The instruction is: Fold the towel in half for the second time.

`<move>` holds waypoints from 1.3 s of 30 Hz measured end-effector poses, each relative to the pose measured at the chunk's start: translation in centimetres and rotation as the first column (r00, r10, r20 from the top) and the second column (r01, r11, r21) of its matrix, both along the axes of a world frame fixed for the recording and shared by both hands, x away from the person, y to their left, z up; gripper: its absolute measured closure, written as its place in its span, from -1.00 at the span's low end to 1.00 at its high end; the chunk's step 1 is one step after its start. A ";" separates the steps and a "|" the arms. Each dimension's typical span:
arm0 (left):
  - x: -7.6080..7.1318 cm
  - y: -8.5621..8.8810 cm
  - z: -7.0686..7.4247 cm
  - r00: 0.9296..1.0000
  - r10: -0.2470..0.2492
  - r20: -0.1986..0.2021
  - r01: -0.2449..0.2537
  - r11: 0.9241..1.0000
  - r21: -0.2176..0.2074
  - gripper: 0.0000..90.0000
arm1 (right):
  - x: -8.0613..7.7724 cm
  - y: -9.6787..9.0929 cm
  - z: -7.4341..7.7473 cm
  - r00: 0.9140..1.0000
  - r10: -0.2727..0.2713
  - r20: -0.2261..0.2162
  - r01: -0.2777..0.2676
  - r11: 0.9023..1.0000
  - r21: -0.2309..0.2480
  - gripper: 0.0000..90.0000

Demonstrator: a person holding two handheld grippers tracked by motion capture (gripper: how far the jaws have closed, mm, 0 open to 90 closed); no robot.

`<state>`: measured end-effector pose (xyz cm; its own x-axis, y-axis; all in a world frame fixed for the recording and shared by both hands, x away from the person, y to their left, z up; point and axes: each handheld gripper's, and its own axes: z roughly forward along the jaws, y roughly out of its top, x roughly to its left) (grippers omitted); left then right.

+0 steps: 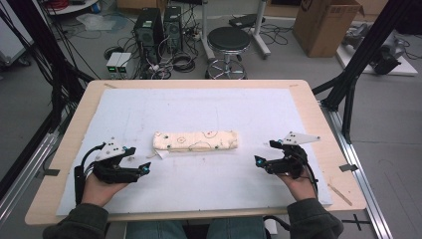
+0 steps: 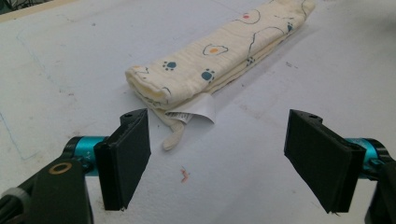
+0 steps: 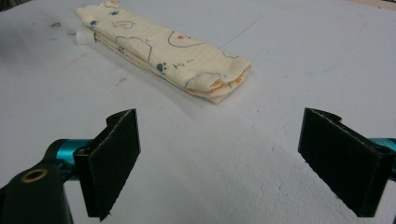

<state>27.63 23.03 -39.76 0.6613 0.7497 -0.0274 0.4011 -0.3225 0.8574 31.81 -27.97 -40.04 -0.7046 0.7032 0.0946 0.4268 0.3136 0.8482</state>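
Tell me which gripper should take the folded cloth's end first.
Left, probably. The left gripper sits close to the cloth, its open jaws facing the loose corner and white tag. The right gripper, also open, stands farther from its end of the cloth.

Lab: computer towers (image 1: 158,30), floor cables (image 1: 174,62), cardboard box (image 1: 326,25).
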 end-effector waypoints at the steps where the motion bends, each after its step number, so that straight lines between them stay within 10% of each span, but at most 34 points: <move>1: -0.1 0.0 -0.1 1.000 0.000 0.002 0.000 1.000 0.001 -0.49 | -0.2 0.0 -0.1 1.000 0.000 -0.002 0.000 1.000 0.003 -0.73; 39: -3.6 1.8 -1.4 0.999 0.046 0.013 -0.046 0.999 -0.014 -0.49 | -3.8 -1.7 -1.9 1.000 -0.006 -0.004 0.006 1.000 -0.009 -0.73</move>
